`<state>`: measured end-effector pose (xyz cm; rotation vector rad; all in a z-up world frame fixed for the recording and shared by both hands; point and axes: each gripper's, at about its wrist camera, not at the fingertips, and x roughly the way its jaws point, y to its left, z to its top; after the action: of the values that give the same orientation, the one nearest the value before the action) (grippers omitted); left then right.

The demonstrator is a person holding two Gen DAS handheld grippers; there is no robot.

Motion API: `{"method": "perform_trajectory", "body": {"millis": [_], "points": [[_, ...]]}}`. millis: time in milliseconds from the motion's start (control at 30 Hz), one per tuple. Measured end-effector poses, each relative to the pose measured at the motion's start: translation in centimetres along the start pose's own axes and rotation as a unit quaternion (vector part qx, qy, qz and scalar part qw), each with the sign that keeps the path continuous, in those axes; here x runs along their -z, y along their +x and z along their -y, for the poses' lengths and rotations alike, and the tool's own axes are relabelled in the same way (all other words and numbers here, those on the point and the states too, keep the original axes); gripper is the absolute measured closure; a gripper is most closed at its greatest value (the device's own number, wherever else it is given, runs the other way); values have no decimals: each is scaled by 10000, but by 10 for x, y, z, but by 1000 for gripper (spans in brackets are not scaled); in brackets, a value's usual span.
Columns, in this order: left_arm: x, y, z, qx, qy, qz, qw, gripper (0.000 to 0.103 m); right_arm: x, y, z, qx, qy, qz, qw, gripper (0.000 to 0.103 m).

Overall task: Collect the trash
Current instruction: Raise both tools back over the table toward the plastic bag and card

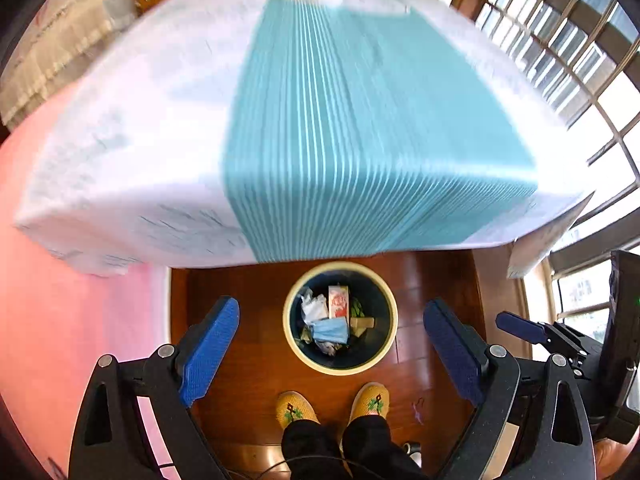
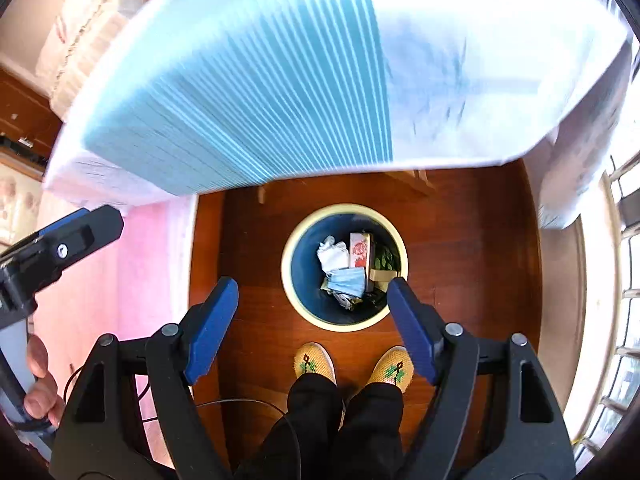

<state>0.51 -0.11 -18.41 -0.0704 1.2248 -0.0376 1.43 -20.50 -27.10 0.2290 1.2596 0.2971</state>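
Observation:
A round bin (image 1: 294, 342) with a cream rim and dark blue inside stands on the wood floor, also in the right wrist view (image 2: 290, 288). In it lie a blue face mask (image 1: 330, 330), a red and white carton (image 1: 339, 301), crumpled white plastic (image 1: 314, 307) and other scraps. My left gripper (image 1: 332, 350) is open and empty, high above the bin. My right gripper (image 2: 310, 320) is open and empty, also above it. The right gripper shows at the right edge of the left wrist view (image 1: 520, 326).
A table edge with a white and teal striped cloth (image 1: 340, 120) overhangs above the bin, also in the right wrist view (image 2: 260, 80). A pink sheet (image 1: 60, 320) lies left. My feet in yellow slippers (image 1: 332, 404) stand before the bin. Windows (image 1: 580, 60) are on the right.

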Motion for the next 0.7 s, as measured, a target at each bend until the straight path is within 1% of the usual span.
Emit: {"method": "perform_trajectory", "body": {"millis": [100, 333, 467, 567, 700], "points": [[-10, -42, 5, -122, -23, 214, 9997, 8, -8, -41, -12, -109, -176, 162, 9997, 28], [-38, -137, 15, -45, -242, 736, 9970, 8, -35, -132, -35, -340, -729, 740, 9940, 28], [-60, -183, 22, 15, -405, 1011, 9941, 9, -60, -182, -45, -395, -1046, 1201, 9865, 28], [-78, -211, 28, 86, -451, 1249, 9911, 9, -79, -214, -55, -283, -1331, 1534, 9787, 28], [-108, -230, 33, 189, -427, 1378, 9894, 8, -106, -241, -70, -143, -1684, 1949, 9661, 28]]}}
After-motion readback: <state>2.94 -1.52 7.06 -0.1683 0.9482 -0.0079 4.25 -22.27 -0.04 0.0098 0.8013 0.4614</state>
